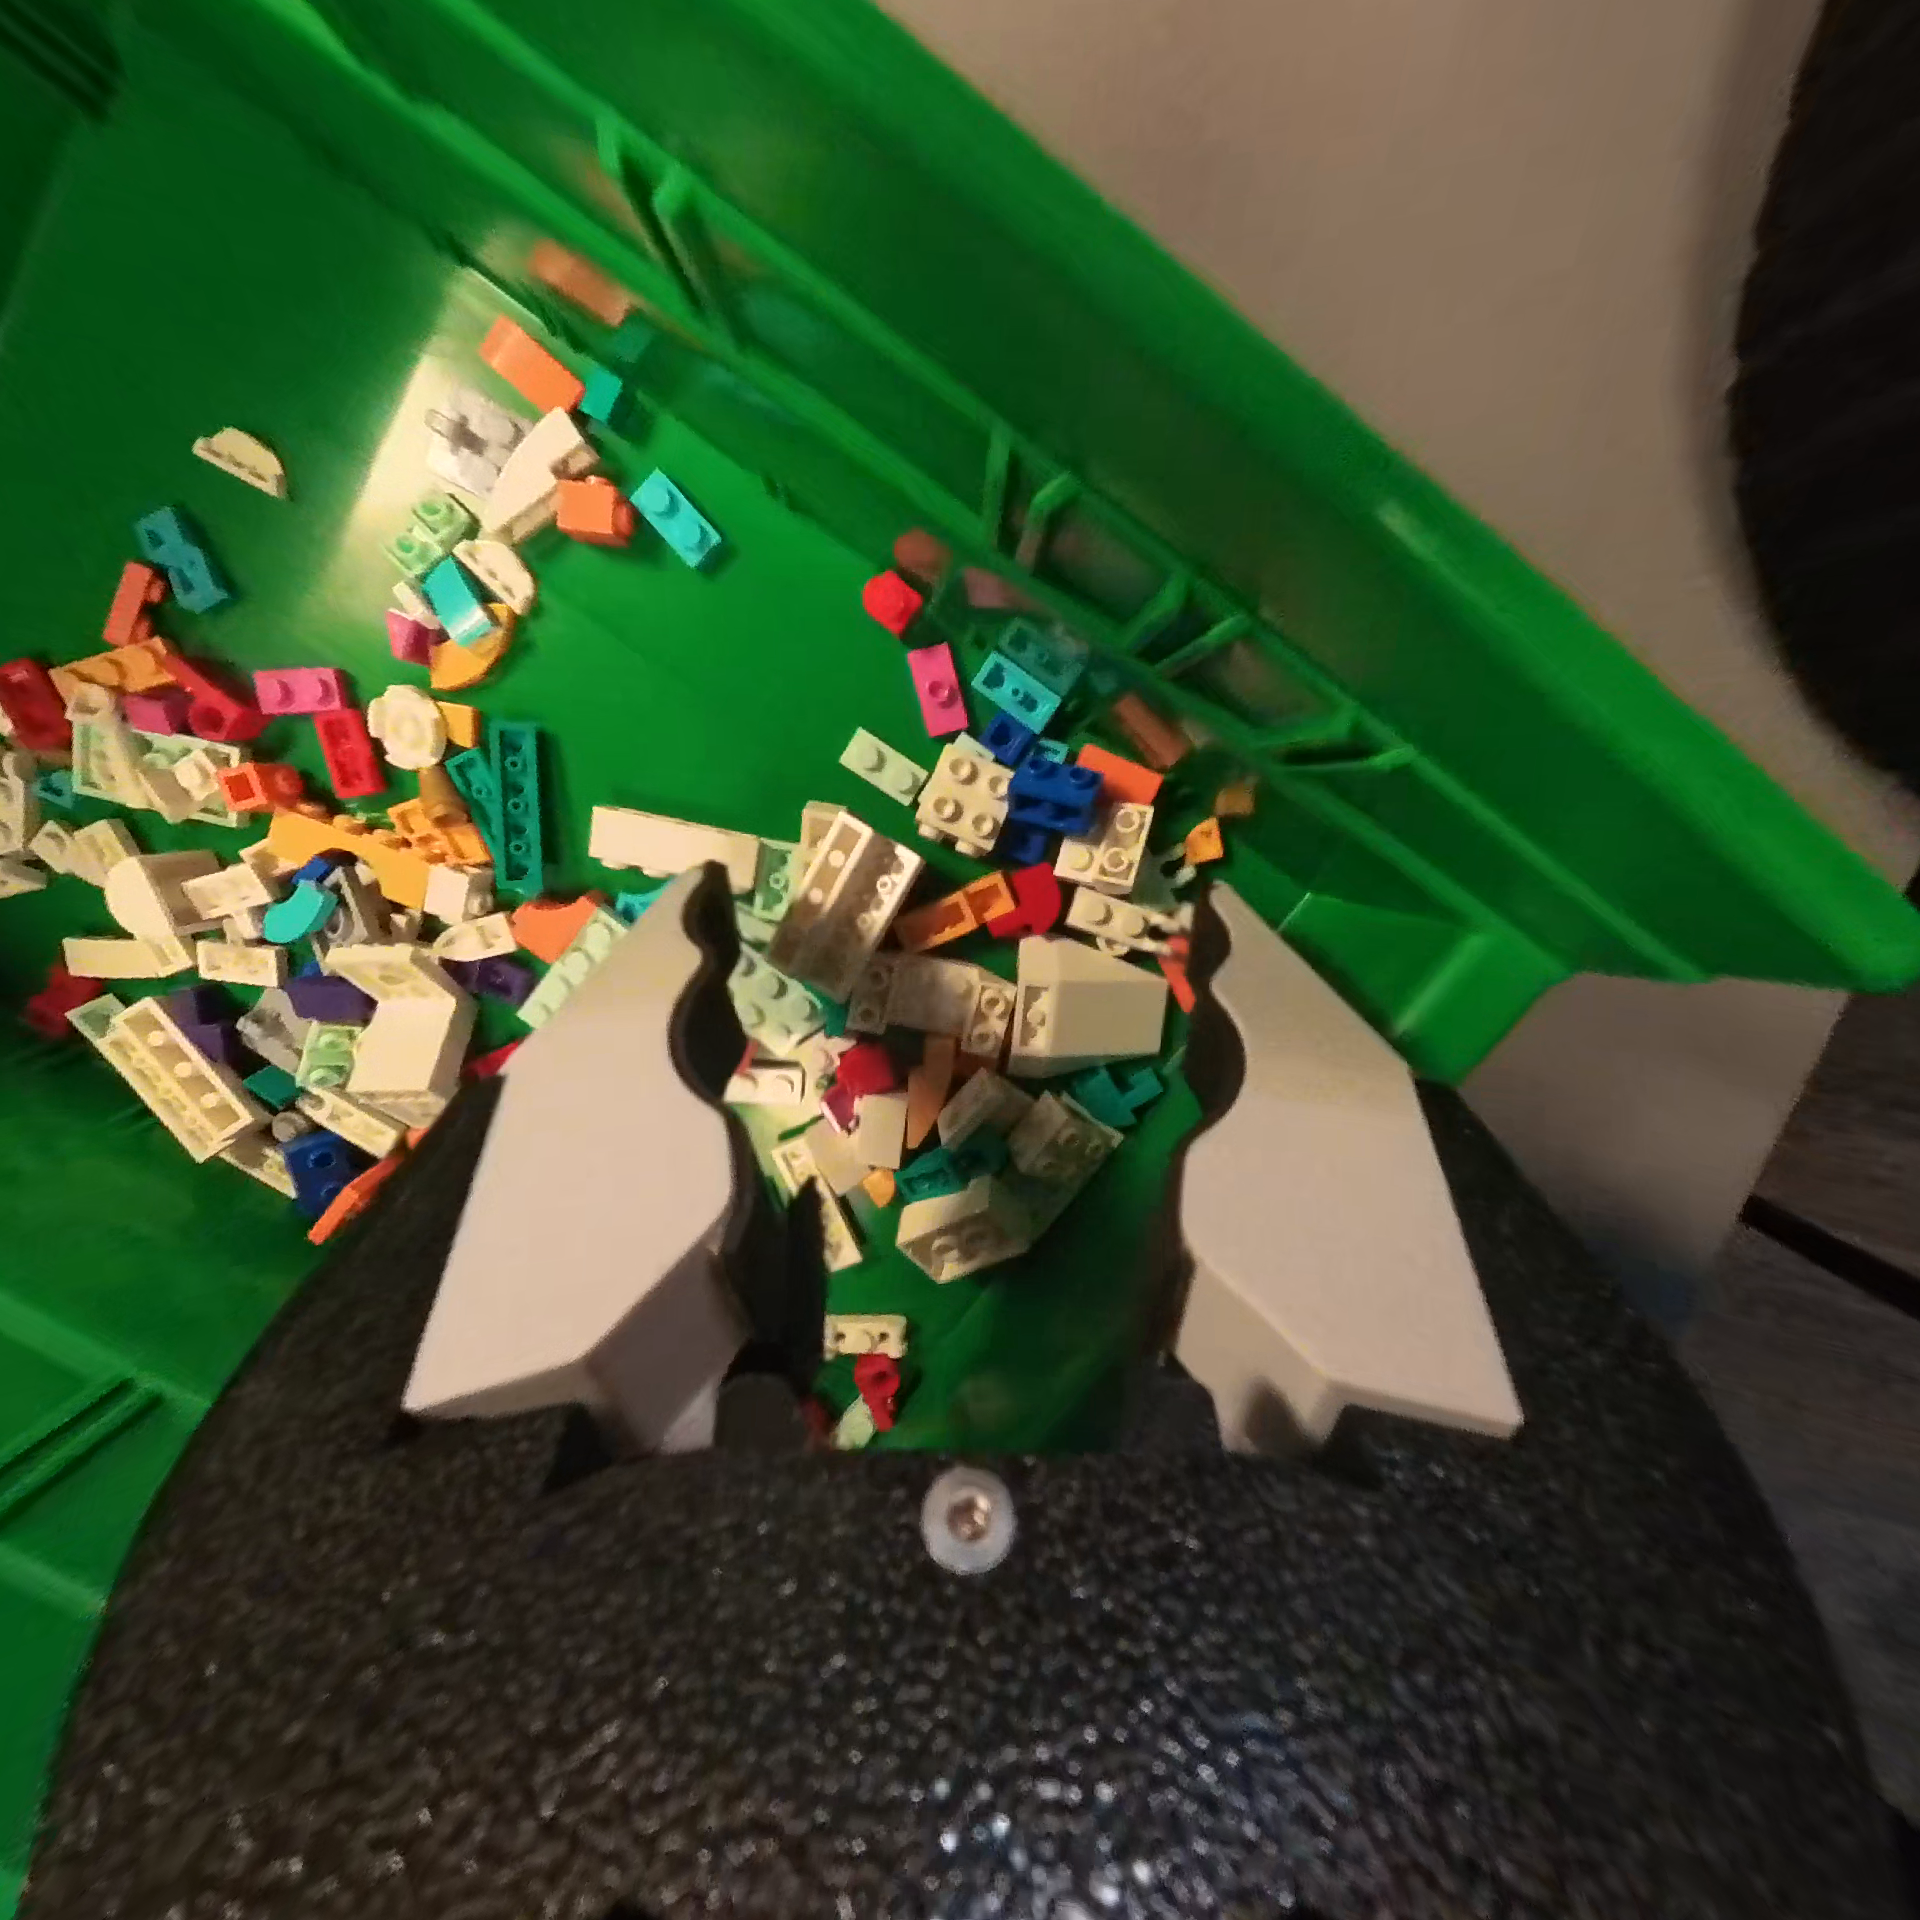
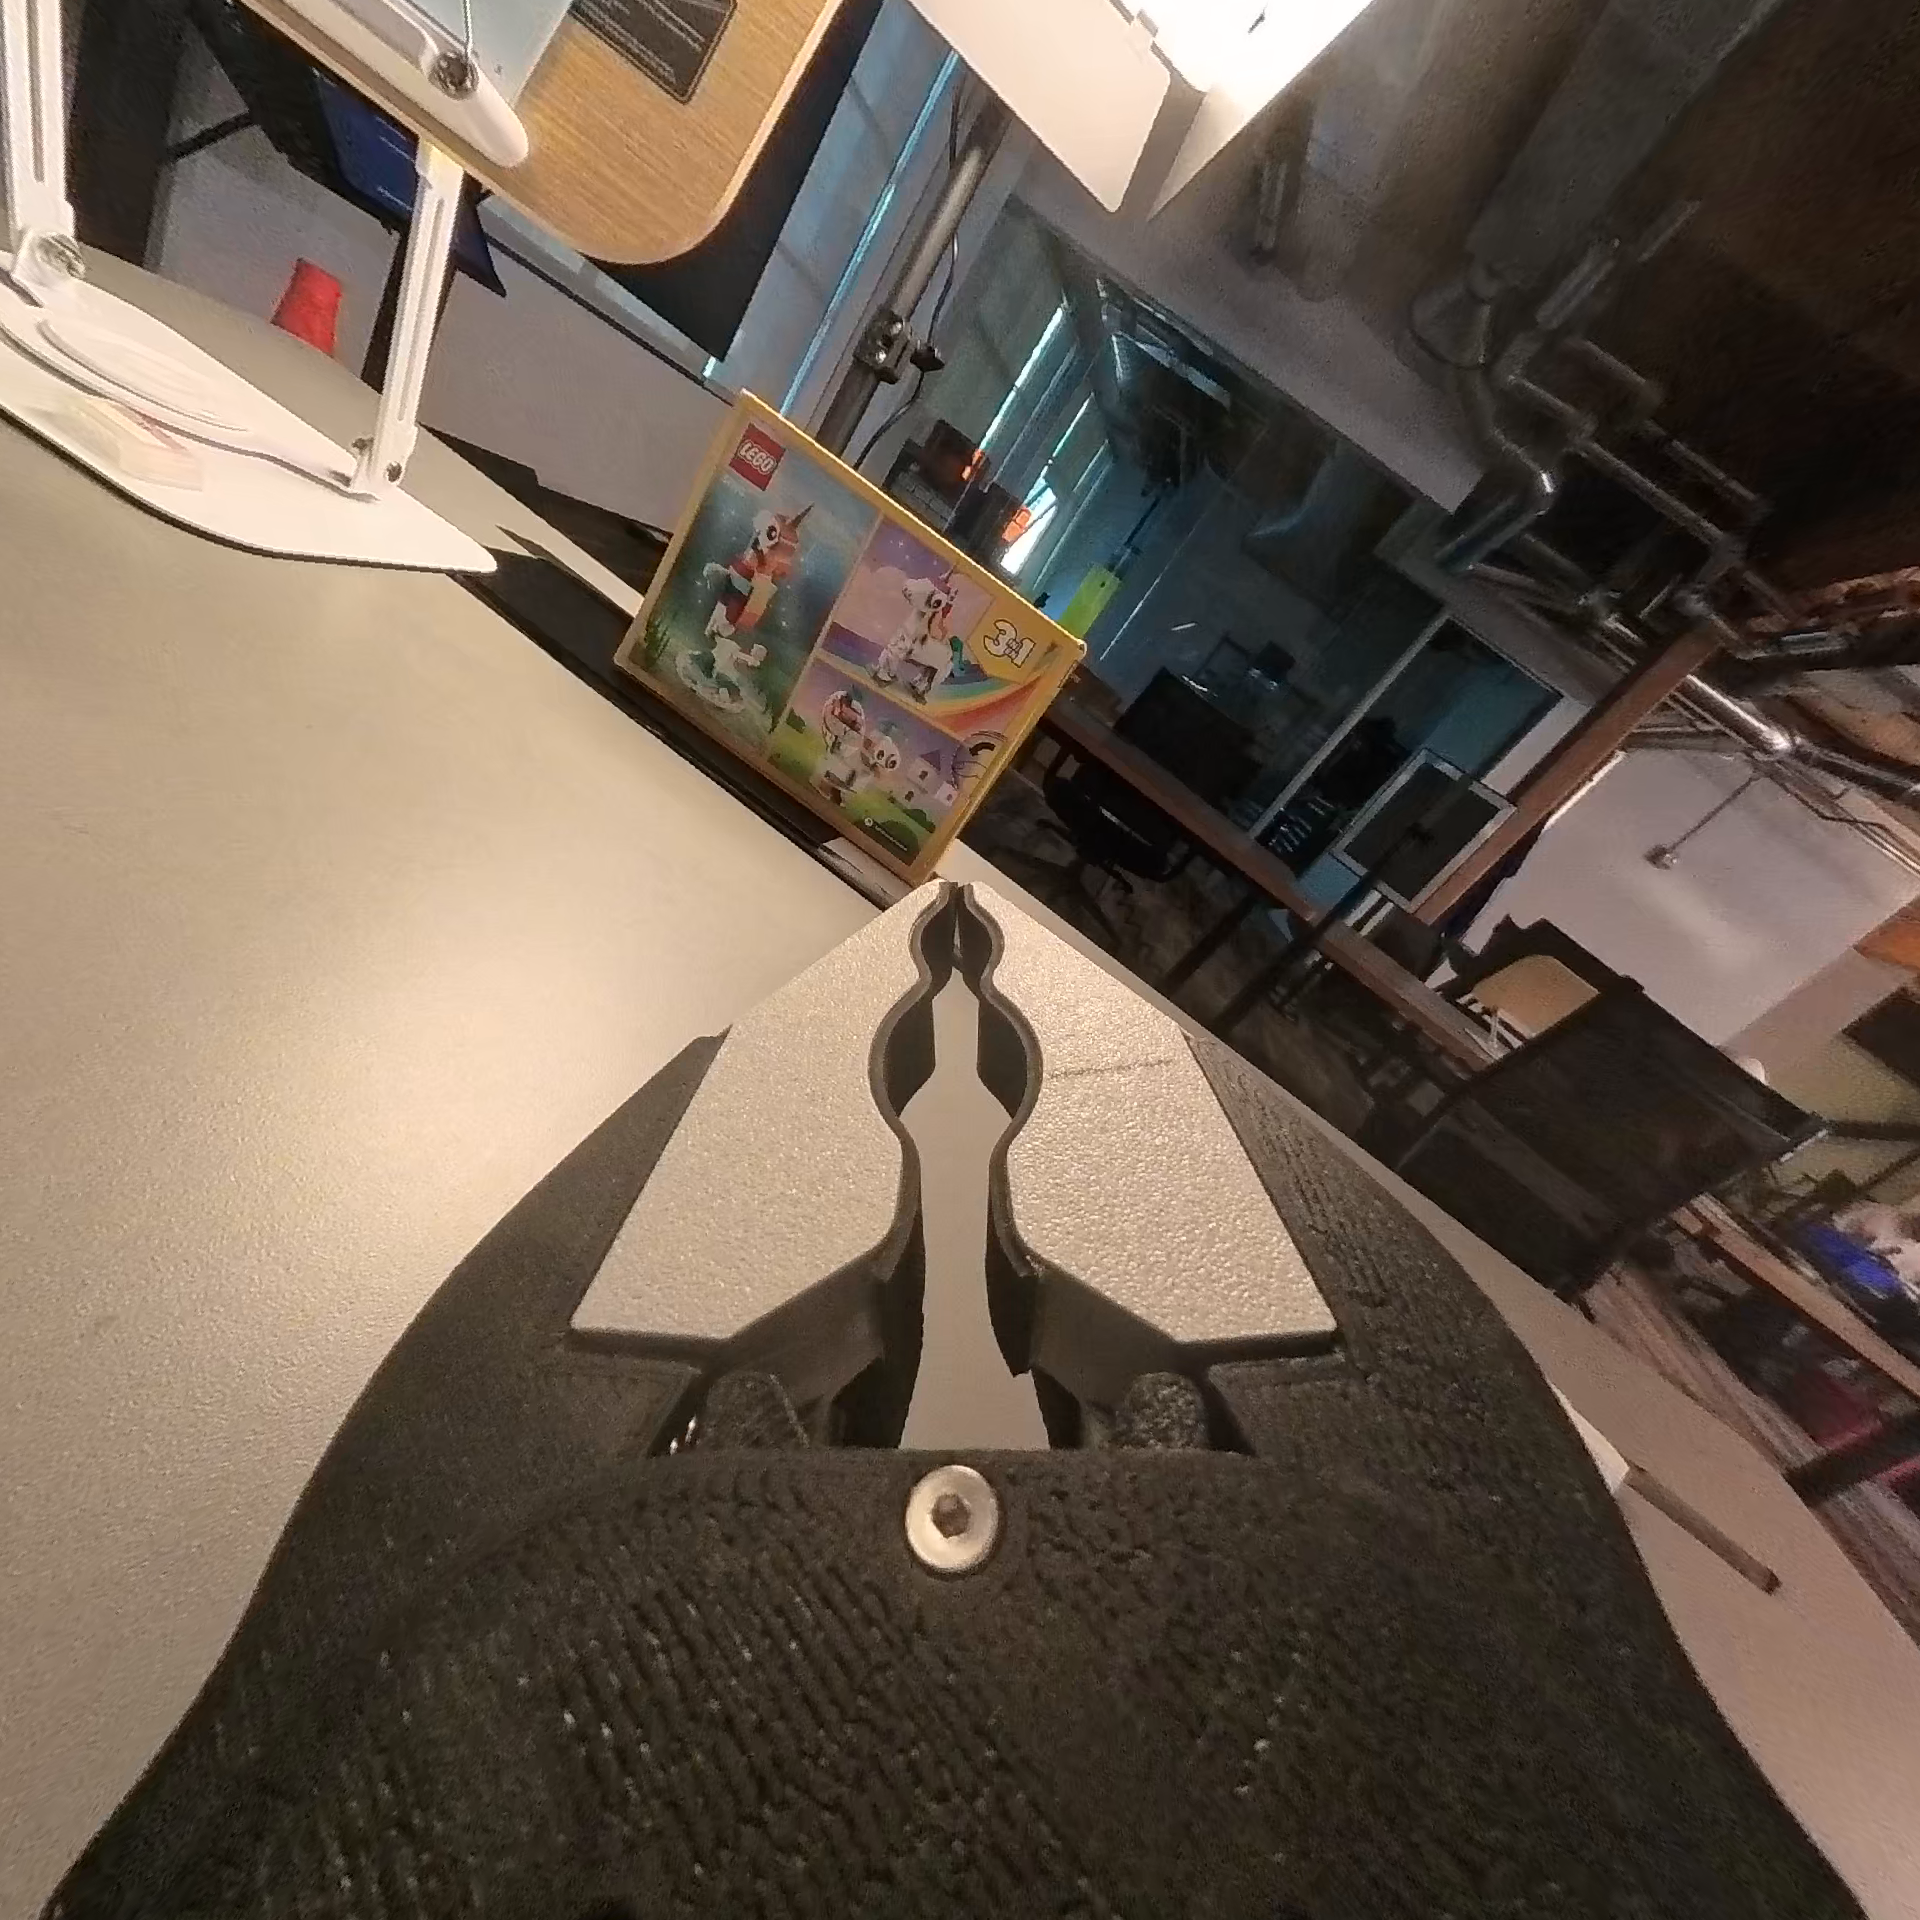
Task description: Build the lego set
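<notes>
In the left wrist view a green plastic bin (image 1: 312, 260) holds a heap of several loose bricks (image 1: 935, 987) in white, orange, teal, red, pink and blue. My left gripper (image 1: 961, 914) is open, its jaws wide apart over the heap, with white bricks (image 1: 1081, 1003) between the tips; it holds nothing. In the right wrist view my right gripper (image 2: 957, 891) is shut with the tips touching and nothing between them. It lies low over the grey table (image 2: 312, 831) and points toward the set's box (image 2: 842, 665), which stands upright near the table's far edge.
The bin's ribbed rim (image 1: 1143, 488) runs diagonally at the upper right of the left view. A white stand with a flat base (image 2: 312, 488) sits at the table's far left, a red cup (image 2: 309, 307) behind it. Other tables and chairs lie beyond. The gap from one gripper's tips to the other's is roughly 45 centimeters.
</notes>
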A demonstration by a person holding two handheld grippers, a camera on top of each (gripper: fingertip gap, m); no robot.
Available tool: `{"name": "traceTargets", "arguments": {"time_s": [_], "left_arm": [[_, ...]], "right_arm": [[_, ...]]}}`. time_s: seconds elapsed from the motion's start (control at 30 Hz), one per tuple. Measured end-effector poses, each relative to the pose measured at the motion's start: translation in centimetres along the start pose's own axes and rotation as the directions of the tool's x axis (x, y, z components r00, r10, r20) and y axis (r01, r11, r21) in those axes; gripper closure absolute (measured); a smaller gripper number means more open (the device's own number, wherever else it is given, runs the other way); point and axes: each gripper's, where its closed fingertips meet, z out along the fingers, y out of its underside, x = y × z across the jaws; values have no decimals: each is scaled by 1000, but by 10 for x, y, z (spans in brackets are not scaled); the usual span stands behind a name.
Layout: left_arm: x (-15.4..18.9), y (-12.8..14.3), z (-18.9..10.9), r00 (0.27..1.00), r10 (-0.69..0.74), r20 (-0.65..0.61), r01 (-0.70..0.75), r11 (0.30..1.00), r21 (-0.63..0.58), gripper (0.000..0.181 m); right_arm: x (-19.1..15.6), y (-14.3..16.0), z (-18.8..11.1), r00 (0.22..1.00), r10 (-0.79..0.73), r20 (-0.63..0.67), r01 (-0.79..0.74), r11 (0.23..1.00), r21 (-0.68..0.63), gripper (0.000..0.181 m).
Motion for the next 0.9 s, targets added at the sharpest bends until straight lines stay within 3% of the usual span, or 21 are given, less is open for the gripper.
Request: {"name": "traceTargets", "arguments": {"time_s": [0.1,0.23,0.4,0.6,0.7,0.8,0.9], "left_arm": [[-9,-3,2,999,-22,28,22,999,29,82],[-21,8,12,999,-17,43,19,999,-49,64],[-34,3,15,998,19,54,-15,998,-61,55],[-70,-5,7,980,-10,200,13,1000,-13,62],[-98,-4,-9,933,-144,331,134,990,53,70],[-107,1,-29,900,-300,317,268,953,141,77],[-107,18,-40,874,-358,327,341,933,112,86]], "right_arm": [[-1,0,0,1000,0,3,0,1000,2,181],[0,-1,0,1000,2,3,-2,1000,5,181],[0,-1,0,1000,4,3,-4,1000,6,181],[-1,-1,0,1000,3,6,-3,1000,7,181],[-1,-1,0,1000,2,6,-2,1000,6,181],[-1,-1,0,1000,-1,8,1,1000,5,181],[-2,-1,0,1000,-3,10,3,1000,5,181]]}}
